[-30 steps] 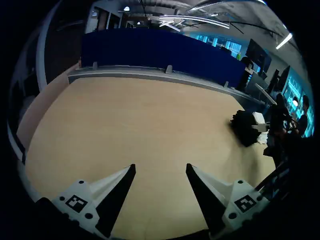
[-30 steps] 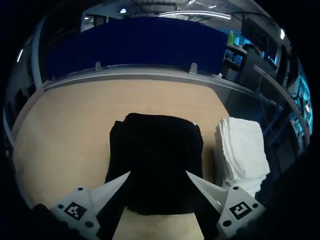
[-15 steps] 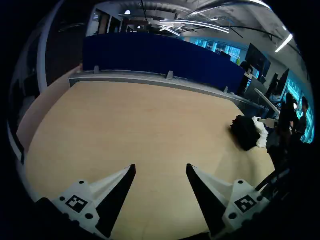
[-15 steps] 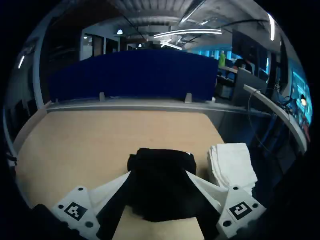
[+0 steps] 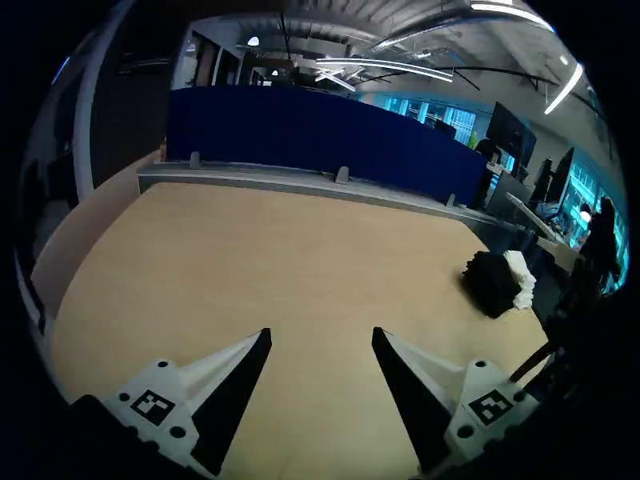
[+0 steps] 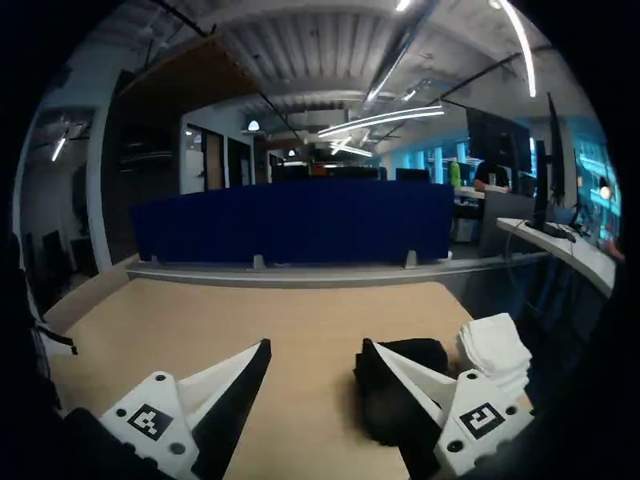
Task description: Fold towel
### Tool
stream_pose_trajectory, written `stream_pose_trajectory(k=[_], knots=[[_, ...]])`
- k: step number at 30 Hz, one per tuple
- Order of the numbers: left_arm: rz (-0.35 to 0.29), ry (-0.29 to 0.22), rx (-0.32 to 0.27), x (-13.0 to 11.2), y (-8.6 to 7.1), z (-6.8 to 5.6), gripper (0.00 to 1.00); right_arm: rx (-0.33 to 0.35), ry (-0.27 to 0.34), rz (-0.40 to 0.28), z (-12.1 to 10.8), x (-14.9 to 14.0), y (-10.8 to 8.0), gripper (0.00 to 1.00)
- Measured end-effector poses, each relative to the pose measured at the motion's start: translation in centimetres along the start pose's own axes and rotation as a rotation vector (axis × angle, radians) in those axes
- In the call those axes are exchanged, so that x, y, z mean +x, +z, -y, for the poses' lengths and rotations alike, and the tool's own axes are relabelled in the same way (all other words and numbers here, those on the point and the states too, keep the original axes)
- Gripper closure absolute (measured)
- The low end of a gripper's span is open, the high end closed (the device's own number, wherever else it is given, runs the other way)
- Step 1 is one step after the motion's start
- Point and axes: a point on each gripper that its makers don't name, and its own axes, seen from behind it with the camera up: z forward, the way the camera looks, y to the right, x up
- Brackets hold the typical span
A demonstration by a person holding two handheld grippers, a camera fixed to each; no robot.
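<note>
Folded black towel [image 6: 420, 350], long axis seemingly front-to-back, beside white stack [image 6: 496, 352]

I see the black towel [image 6: 388, 396] folded into a thick bundle, lying on the surface [image 6: 240, 320] beside a neat stack of white towels [image 6: 494, 352].
</note>
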Motion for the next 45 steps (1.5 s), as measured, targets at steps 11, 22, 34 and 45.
stream_pose_trajectory(k=[11,22,34,45], knots=[[-0.154,0.012,0.010,4.6,0.1,2.4,0.07,0.054,0.010,0.011,7.1,-1.0,-1.3,0.12],[-0.326,0.112,0.048,9.1,0.2,3.9,0.07,0.102,0.045,0.062,10.4,-0.8,-2.1,0.00],[-0.476,0.179,0.145,11.1,1.0,7.6,0.07,0.055,0.007,0.128,11.0,-0.3,-1.0,0.00],[-0.533,0.134,0.166,9.1,3.9,10.6,0.07,0.006,-0.033,0.167,11.7,-0.6,1.1,0.00]])
